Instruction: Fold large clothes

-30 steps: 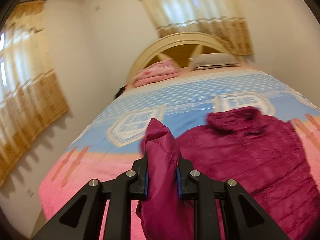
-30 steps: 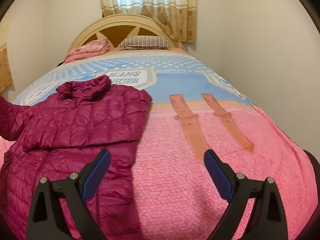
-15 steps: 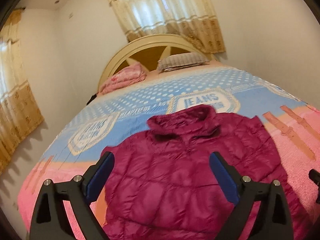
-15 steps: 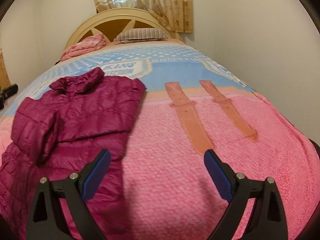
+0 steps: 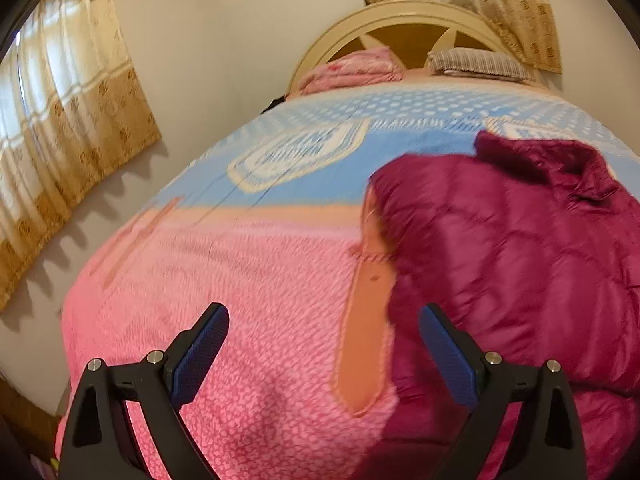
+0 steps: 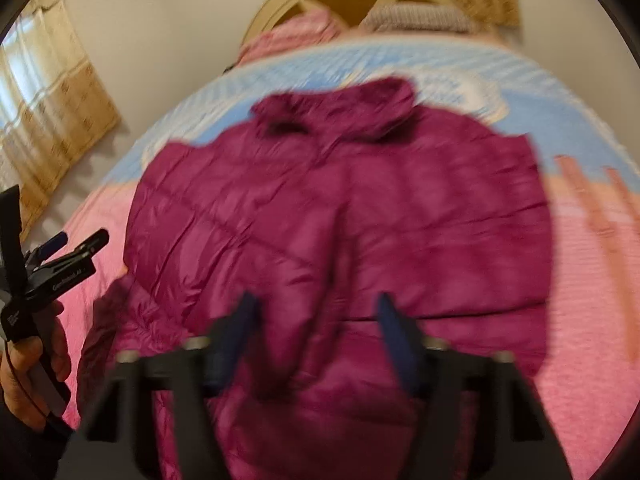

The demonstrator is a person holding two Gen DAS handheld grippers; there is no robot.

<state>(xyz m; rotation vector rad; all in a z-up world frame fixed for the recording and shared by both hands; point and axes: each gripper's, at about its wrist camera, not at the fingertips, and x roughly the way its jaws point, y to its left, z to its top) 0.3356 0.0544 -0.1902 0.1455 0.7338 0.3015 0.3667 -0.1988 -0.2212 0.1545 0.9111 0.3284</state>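
Closing your right gripper over the maroon jacket spread on the bed, you might pinch one slippery layer only; left gripper hangs wide open, empty.

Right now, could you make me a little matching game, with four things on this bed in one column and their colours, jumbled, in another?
Things:
1. puffer jacket
2. pillow
3. folded blanket by the headboard
4. gripper pads

Colours:
A. dark blue
B. pink
C. magenta
D. grey striped

Pairs: 1-C, 2-D, 3-B, 4-A
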